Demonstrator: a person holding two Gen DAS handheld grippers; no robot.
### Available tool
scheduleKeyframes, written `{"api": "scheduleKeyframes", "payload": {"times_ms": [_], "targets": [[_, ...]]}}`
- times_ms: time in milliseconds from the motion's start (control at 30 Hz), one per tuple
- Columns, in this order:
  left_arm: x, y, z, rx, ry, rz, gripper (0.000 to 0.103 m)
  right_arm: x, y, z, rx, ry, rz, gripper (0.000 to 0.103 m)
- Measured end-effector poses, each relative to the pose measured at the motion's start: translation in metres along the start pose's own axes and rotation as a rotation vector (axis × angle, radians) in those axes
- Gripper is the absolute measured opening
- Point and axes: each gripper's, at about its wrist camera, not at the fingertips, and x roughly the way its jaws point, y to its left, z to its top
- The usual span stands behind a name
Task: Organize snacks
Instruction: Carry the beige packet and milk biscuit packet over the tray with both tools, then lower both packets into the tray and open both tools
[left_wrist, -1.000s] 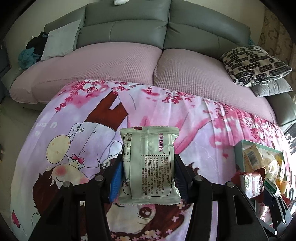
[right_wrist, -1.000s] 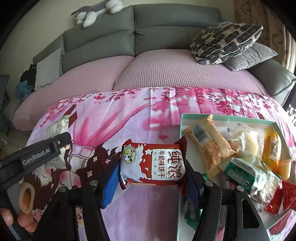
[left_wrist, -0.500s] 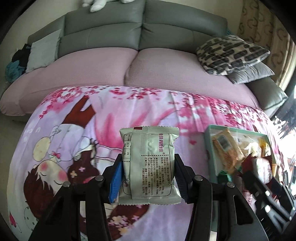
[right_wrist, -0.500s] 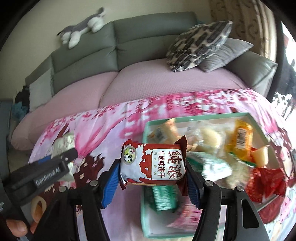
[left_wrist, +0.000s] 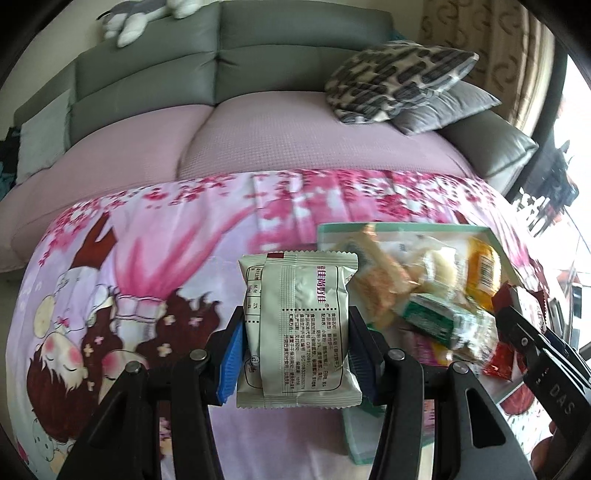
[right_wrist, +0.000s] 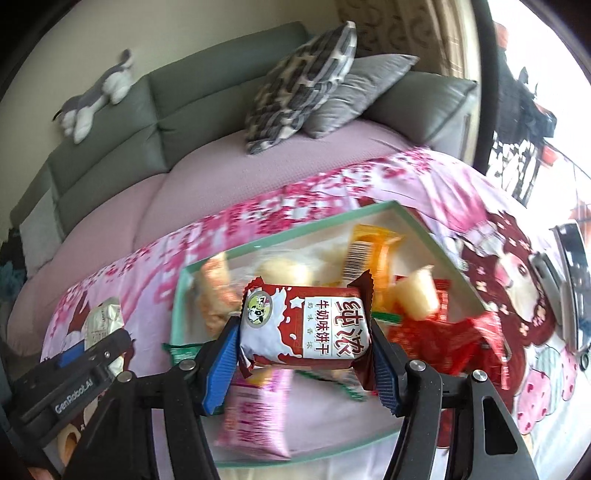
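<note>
Both tools have swung toward the green tray (right_wrist: 436, 236); it now lies directly beneath the right tool (right_wrist: 304, 332). Right tool: clamped on red biscuit packet (right_wrist: 306, 325), poised for dropping in. Left tool (left_wrist: 295, 336): clamped on silver packet (left_wrist: 299, 328), tray just right of it.

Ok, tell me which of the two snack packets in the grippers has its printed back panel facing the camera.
The silver-grey packet in the left gripper: it shows small print. The red-and-white biscuit packet in the right gripper shows its front.

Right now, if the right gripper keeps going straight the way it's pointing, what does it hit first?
Probably the snack pile in the green box: the right gripper, clamping the red biscuit pack, points down into it. Depth is unclear.
</note>
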Motion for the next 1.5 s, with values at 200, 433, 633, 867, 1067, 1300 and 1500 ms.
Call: {"api": "scheduleKeyframes", "payload": {"times_ms": [200,433,633,867,1067,1300,1500], "targets": [[0.007,-0.033,-0.001,0.046,0.011,-0.021,0.053,-0.002,-0.034,0.001,0.056,0.003,-0.030,0.067],[0.016,-0.061,-0.002,0.083,0.026,-0.021,0.054,0.000,-0.051,0.000,0.083,0.016,-0.026,0.067],[0.024,-0.070,-0.005,0.086,0.041,-0.008,0.054,0.004,-0.051,0.000,0.080,0.028,-0.003,0.067],[0.031,-0.078,-0.008,0.102,0.061,-0.010,0.054,0.012,-0.048,-0.002,0.070,0.054,0.002,0.067],[0.033,-0.074,-0.008,0.077,0.076,-0.027,0.061,0.018,-0.042,-0.005,0.043,0.078,-0.003,0.068],[0.019,-0.061,-0.012,0.029,0.070,-0.047,0.063,0.019,-0.036,-0.008,0.005,0.093,-0.012,0.070],[0.006,-0.039,-0.021,-0.029,0.065,-0.005,0.084,0.005,-0.027,-0.020,-0.035,0.074,-0.004,0.086]]}}
